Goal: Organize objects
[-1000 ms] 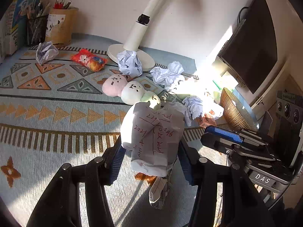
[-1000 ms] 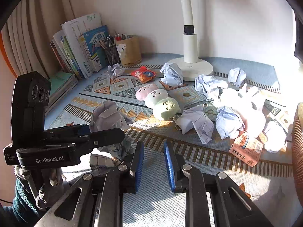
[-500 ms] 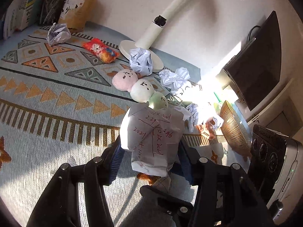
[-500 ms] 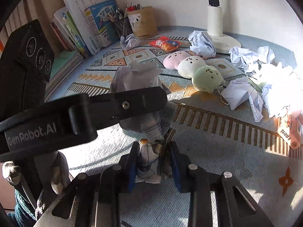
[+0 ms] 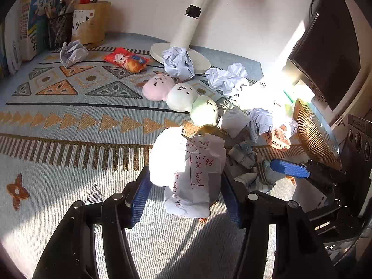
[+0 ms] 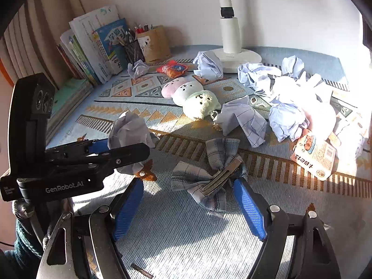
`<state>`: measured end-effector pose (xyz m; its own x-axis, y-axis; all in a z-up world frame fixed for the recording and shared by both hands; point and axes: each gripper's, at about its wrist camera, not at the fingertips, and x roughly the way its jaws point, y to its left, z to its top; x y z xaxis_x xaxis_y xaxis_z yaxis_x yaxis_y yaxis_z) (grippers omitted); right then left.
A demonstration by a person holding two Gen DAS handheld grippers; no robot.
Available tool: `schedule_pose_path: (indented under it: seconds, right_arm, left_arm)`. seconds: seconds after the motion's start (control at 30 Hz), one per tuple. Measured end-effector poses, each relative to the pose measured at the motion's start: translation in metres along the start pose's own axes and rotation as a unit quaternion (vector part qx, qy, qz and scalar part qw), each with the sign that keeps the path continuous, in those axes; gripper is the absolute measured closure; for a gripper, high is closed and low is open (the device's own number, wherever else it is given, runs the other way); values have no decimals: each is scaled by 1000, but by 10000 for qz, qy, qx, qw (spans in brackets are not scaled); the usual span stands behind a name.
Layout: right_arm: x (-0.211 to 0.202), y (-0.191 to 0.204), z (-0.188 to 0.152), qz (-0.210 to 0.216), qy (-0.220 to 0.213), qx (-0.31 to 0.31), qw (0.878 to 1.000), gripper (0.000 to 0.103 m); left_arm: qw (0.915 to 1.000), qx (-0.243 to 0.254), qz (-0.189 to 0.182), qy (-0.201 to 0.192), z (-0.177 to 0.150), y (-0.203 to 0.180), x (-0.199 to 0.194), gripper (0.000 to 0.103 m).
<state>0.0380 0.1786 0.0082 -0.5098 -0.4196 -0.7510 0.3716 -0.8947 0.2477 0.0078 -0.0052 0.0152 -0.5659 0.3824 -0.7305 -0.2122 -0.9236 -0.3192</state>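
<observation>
The left gripper [image 5: 186, 193] was clamped on a paper ball [image 5: 188, 172], its blue pads pressed to both sides; the jaws had just eased a little wider, the ball still between them. Handwritten sums ran over the paper in red and black ink, with "46" and "140" legible. From the right wrist view the same gripper's black body read "GenRobot.AI".

The right gripper [image 6: 190, 207] had just sprung wide and stood released. A plaid bow clip [image 6: 211, 174] lay on the patterned mat [image 6: 176, 239] between its pads; whether the right pad touched the cloth was hard to tell.

Farther back lay a three-ball plush [image 6: 188, 95], more crumpled paper [image 6: 246, 121], a red snack packet [image 6: 172, 68], and an orange packet [image 6: 312, 153] with Chinese print I could not read. A white lamp base [image 6: 234, 57] stood near the wall.
</observation>
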Motion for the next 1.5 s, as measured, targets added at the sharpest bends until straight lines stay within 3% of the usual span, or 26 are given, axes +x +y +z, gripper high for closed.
schedule_pose_path:
  seconds: [0.07,0.3,0.43,0.7,0.9,1.03,1.1,1.17,1.23,1.37,1.5]
  right_arm:
    - [-1,-11,-7,240,-36,403,9989,23]
    - [5,-22,-2,9,-47,1177,9930,23]
    - [16,-11,8,-486,31,1258,9909,21]
    - [22,-16,12,-765,-135,1338,9880,22]
    - [33,5,13,-1564,-17,656,9855,34]
    - [38,21,13,-1619,-29,224,9866,70]
    - [35,20,11,-1473,-60,231,9888,78]
    - [23,11,7,-1074,-227,483,9928,80]
    - [1,2,3,-581,-509,726,9944,80]
    - [-63,-19,3,-778,-1055,1023,9861,80]
    - [-147,-47,11,-1189,-1901,1449,9637,80]
  left_arm:
    - [10000,53,73,33,1,-2,3,48]
    - [9993,205,281,-118,0,-8,-1,48]
    - [9996,132,224,-101,1,-5,-2,48]
    - [9997,-200,158,-51,3,5,0,48]
    - [9997,-241,-52,-72,2,7,-2,48]
    - [9998,-182,-2,42,2,4,2,48]
    - [9999,-121,43,17,2,2,2,48]
    - [9999,-65,77,-36,1,-1,-1,48]
    - [9998,34,-158,97,1,-3,2,49]
    - [9990,221,-377,82,4,-15,-2,54]
    - [9920,420,-1157,-272,20,-70,-22,54]
